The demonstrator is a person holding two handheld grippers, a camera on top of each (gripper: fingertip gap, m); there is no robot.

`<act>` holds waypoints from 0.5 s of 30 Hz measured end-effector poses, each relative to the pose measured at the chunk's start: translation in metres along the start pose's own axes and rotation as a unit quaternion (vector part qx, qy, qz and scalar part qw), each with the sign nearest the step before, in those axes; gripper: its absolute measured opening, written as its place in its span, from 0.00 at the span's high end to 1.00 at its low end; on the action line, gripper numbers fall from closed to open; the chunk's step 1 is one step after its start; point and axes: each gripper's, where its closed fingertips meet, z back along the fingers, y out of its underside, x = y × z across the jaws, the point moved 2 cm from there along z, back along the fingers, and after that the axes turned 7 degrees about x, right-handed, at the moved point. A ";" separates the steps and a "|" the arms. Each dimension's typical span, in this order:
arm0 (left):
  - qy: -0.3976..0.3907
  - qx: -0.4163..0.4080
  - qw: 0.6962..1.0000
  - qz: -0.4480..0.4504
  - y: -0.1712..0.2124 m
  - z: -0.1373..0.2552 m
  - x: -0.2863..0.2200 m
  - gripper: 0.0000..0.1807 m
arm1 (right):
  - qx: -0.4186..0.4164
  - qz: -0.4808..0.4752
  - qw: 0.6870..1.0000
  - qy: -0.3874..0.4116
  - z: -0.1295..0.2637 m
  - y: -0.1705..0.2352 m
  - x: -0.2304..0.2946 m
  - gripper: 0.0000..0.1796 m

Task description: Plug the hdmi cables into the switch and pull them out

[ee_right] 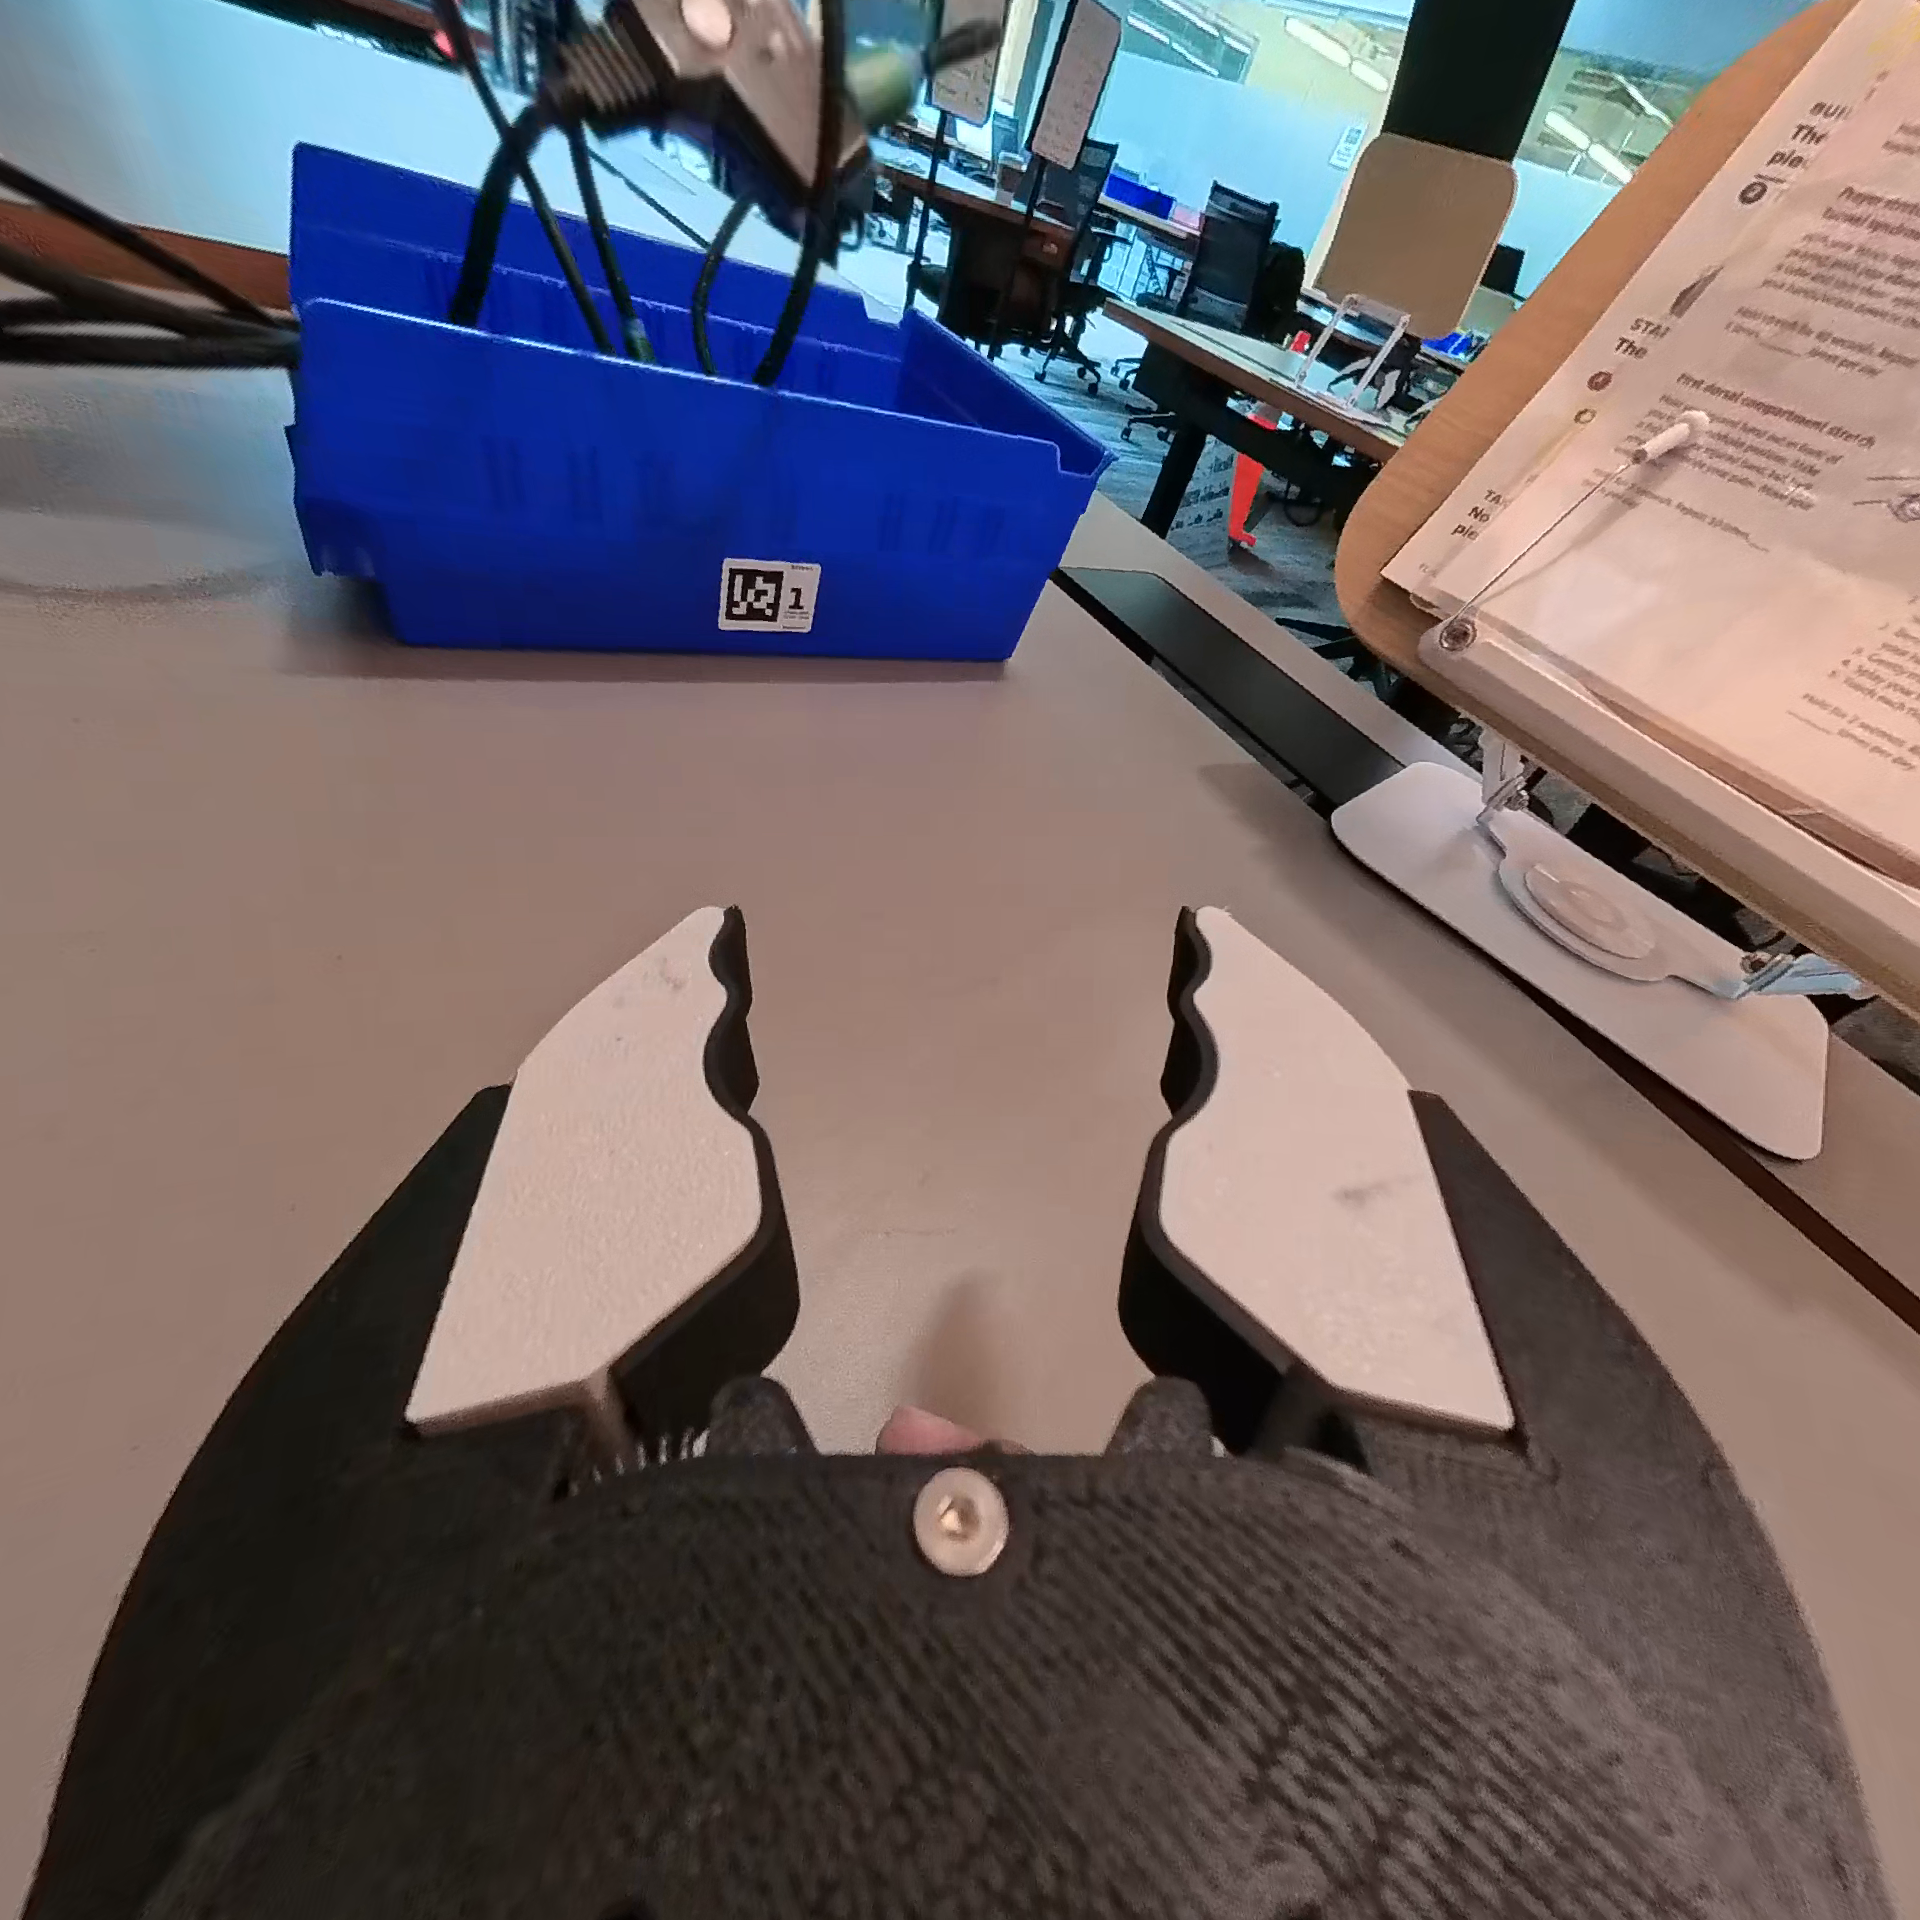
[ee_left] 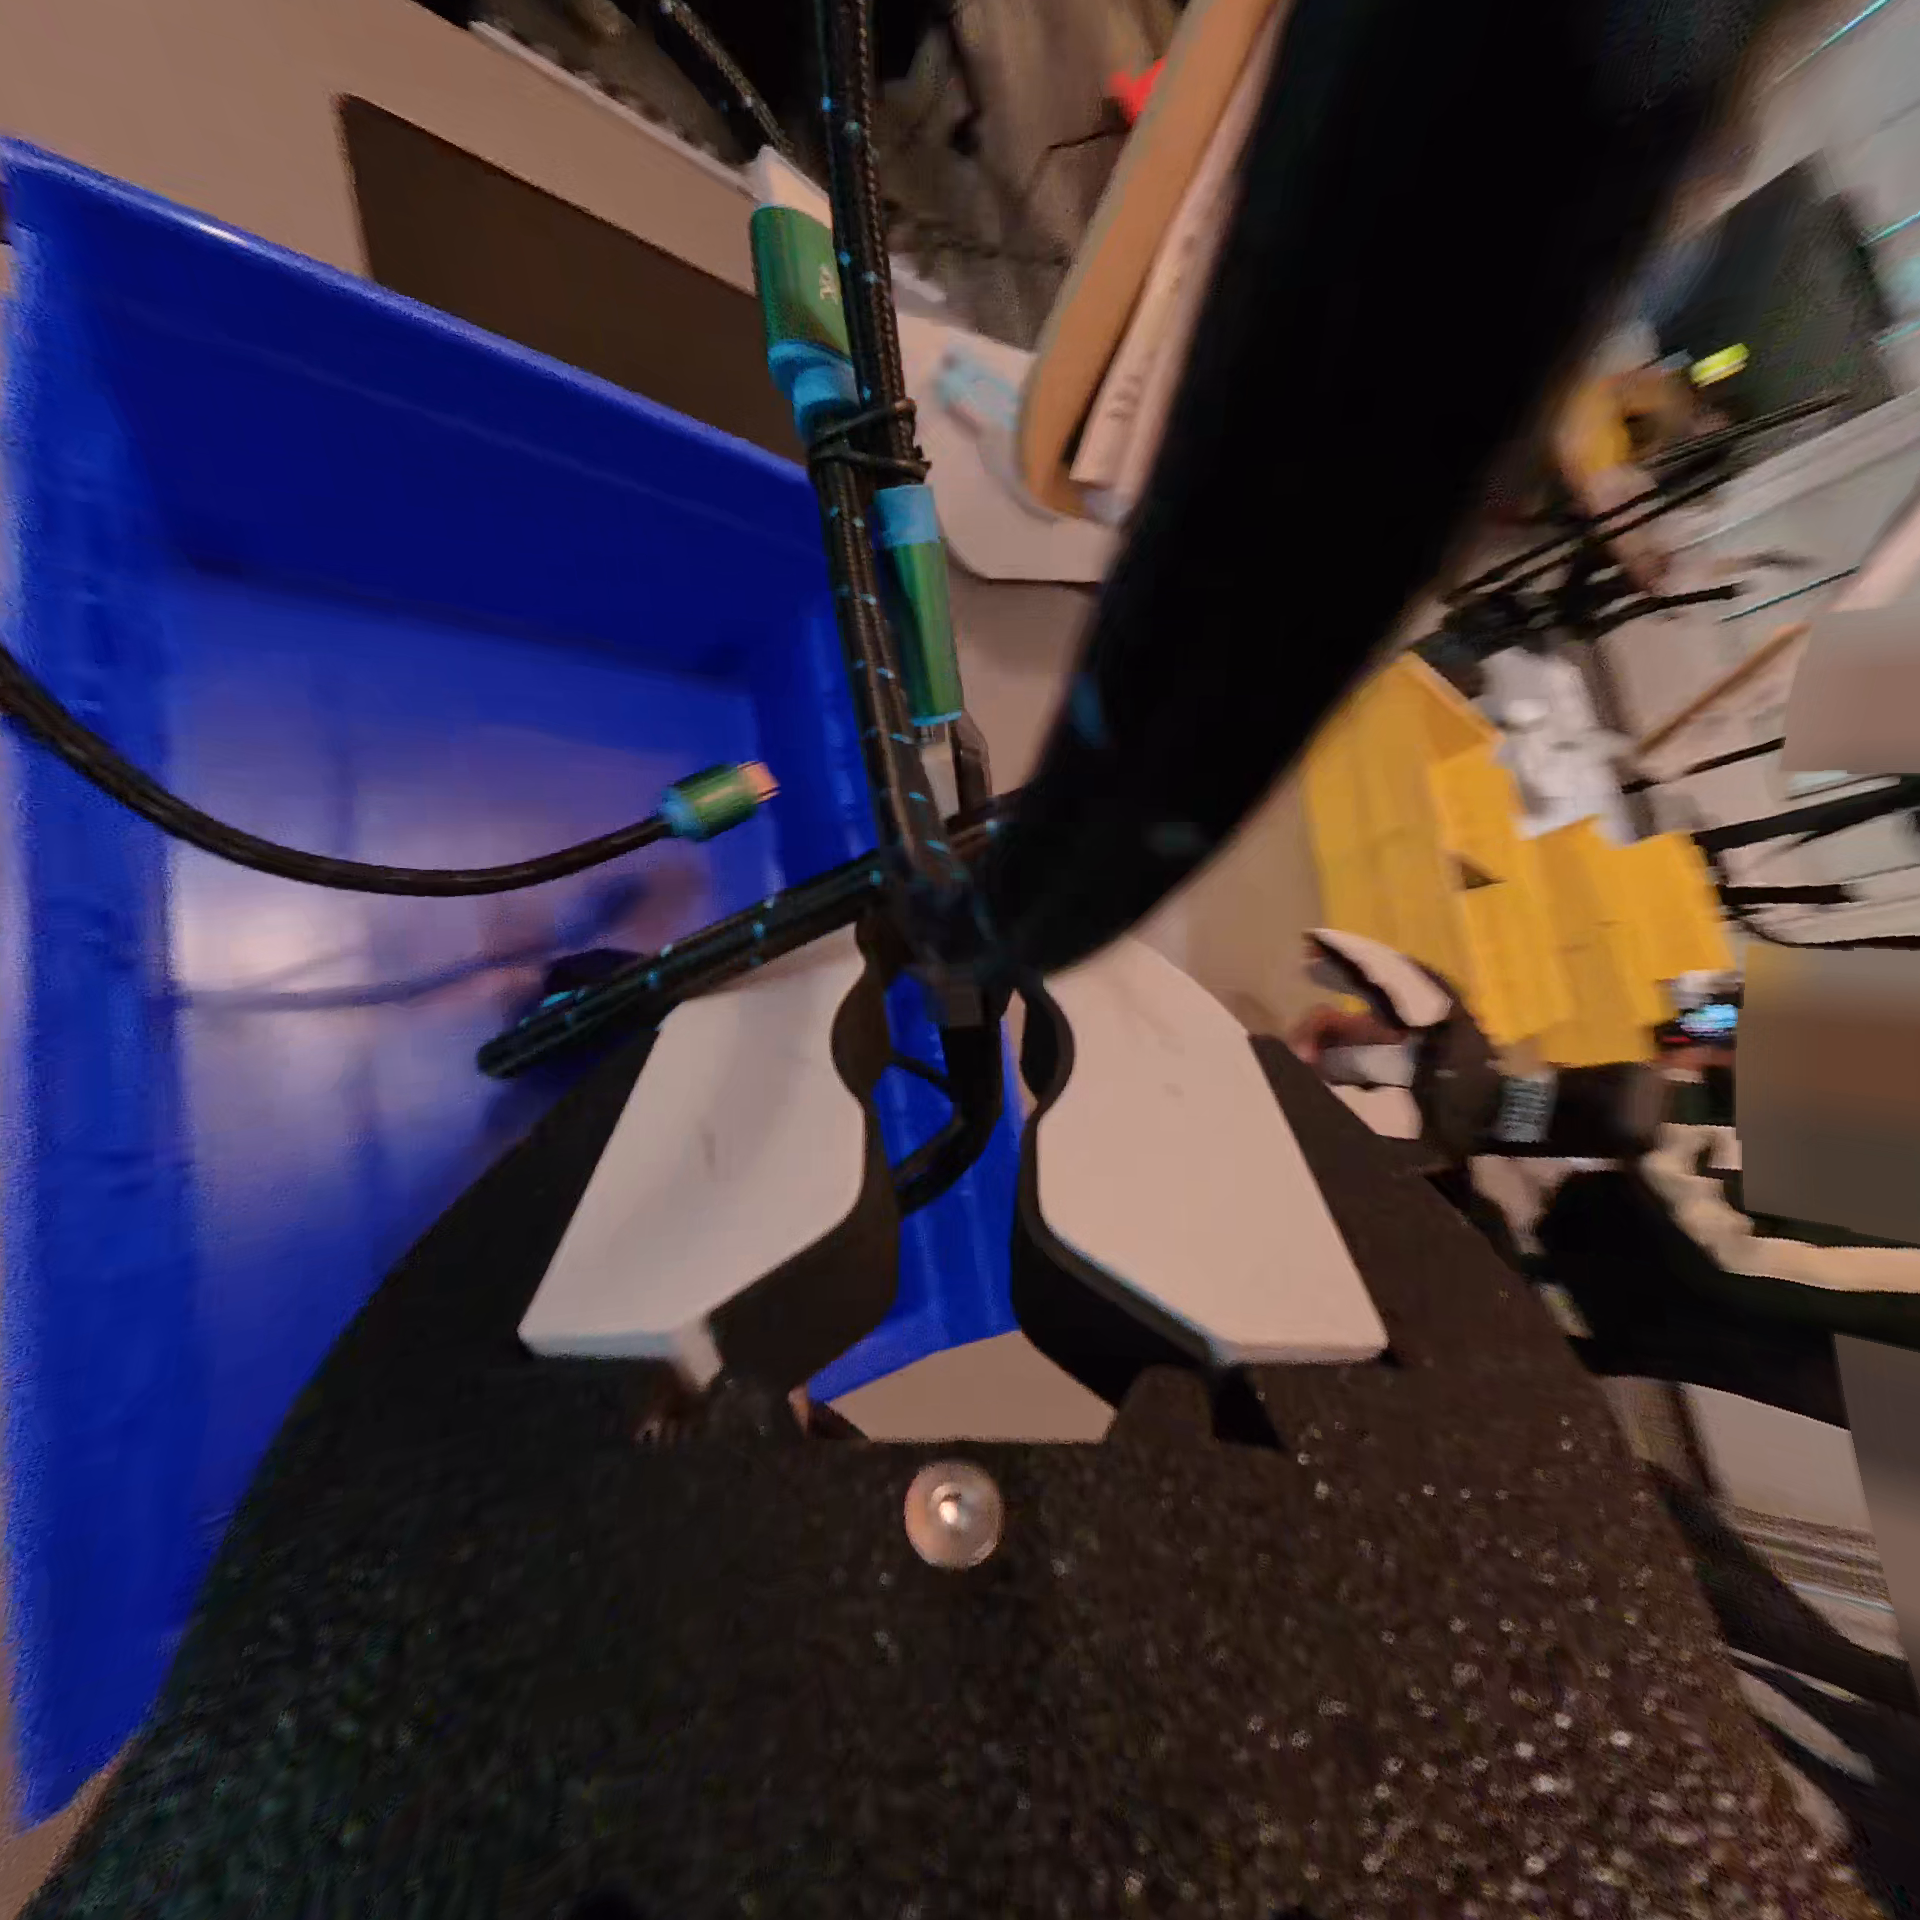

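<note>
The left gripper (ee_left: 951, 987) has its jaws clamped on a tied bundle of black braided hdmi cables (ee_left: 868, 582), lifted above the blue bin (ee_left: 312, 623), probably to carry them out to the worktop (ee_right: 520, 831) where there is free room for plugging. In the left wrist view I count three green plug ends: two on the bundle, toward 12 o'clock from the jaws, and one hanging free over the bin at about 10 o'clock; how many cables there are I cannot tell. The right gripper (ee_right: 961, 997) hovers low over the worktop with jaws apart and empty, I think ready to receive something. From there, one bin stands at 11 o'clock and one document stand (ee_right: 1662, 520) at 2 o'clock. The switch I cannot identify with certainty.
</note>
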 end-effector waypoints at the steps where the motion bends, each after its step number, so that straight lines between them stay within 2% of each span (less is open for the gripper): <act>1: -0.028 0.005 1.000 -0.013 0.000 -0.002 0.005 0.88 | 0.000 -0.001 1.000 0.000 0.000 0.000 0.000 0.57; 3: -0.062 0.012 0.997 -0.037 0.000 -0.006 0.010 0.89 | 0.001 -0.002 1.000 0.000 0.000 0.001 -0.001 0.57; 8: -0.005 -0.017 1.000 -0.026 -0.008 -0.006 -0.005 0.89 | 0.009 0.004 1.000 0.004 -0.001 0.003 -0.002 0.57; 12: -0.022 -0.063 0.995 -0.071 -0.014 -0.009 0.000 0.89 | 0.012 0.010 1.000 0.004 -0.001 0.004 0.000 0.57; 15: -0.004 -0.064 0.994 -0.094 -0.010 -0.019 0.001 0.88 | 0.015 0.013 1.000 0.004 -0.002 0.005 0.000 0.57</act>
